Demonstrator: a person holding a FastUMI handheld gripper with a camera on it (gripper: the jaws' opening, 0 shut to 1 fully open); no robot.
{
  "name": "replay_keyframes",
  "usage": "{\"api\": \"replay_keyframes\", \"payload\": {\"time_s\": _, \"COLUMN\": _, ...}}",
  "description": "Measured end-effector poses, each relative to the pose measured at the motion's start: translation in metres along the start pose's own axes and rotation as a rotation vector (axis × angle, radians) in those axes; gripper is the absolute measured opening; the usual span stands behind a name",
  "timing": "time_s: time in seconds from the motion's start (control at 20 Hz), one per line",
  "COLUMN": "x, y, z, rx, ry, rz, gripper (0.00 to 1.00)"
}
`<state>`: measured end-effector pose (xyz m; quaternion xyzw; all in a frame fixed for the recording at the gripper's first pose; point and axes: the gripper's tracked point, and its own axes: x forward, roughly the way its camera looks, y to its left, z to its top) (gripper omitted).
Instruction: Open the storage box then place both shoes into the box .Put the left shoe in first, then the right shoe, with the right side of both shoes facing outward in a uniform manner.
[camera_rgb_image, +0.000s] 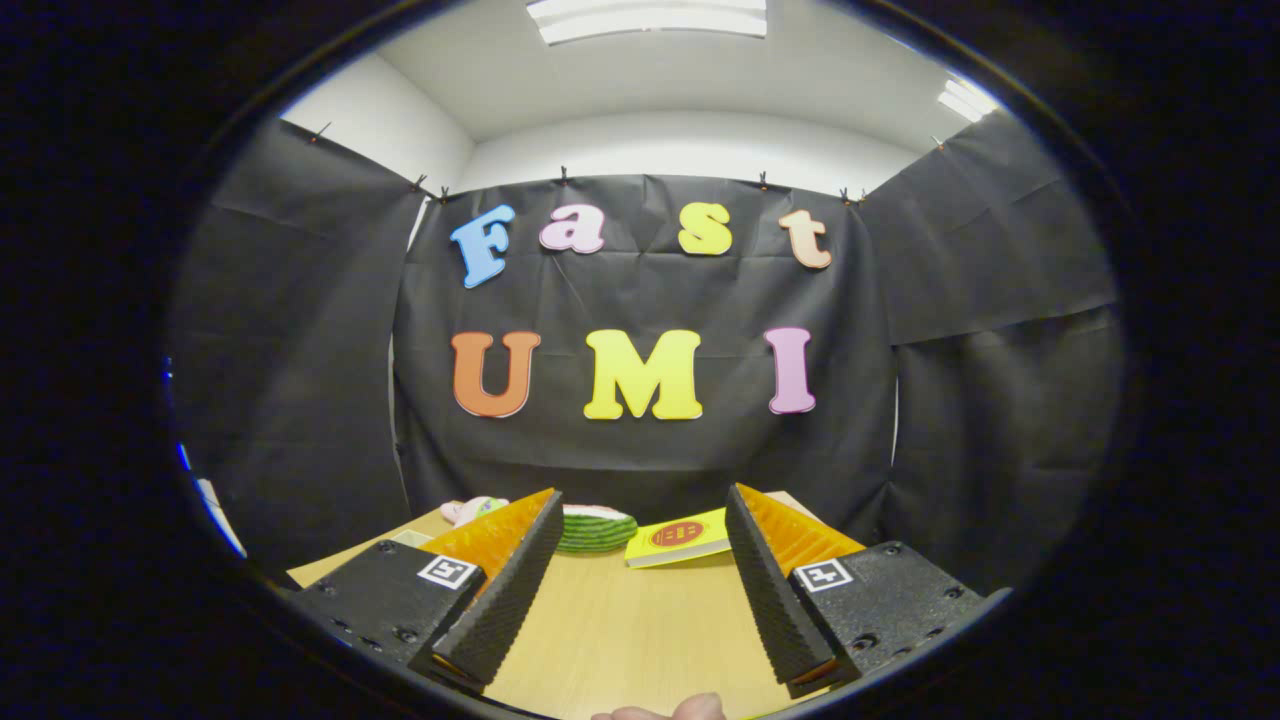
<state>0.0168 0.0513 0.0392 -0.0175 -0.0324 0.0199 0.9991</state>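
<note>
Item one, nearest us: a fingertip (690, 709) at 6 o'clock, below the tongs (640, 520). The tongs stand wide apart, holding nothing, bare desk (630, 640) between them. Item two, beyond the tips: a green striped round thing (598, 528) at 11 o'clock, a yellow booklet (680, 537) at 1 o'clock, just beside it. Item three, a pale pink thing (470, 510) past the left finger; we cannot tell whether it is a shoe. Farthest: black cloth wall (300, 380).
</note>
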Motion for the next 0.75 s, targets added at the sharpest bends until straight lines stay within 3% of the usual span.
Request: {"api": "replay_keyframes", "payload": {"time_s": 0.75, "x": 0.018, "y": 0.01, "z": -0.026, "rx": -0.042, "ry": 0.047, "rz": 0.04, "gripper": 1.0}}
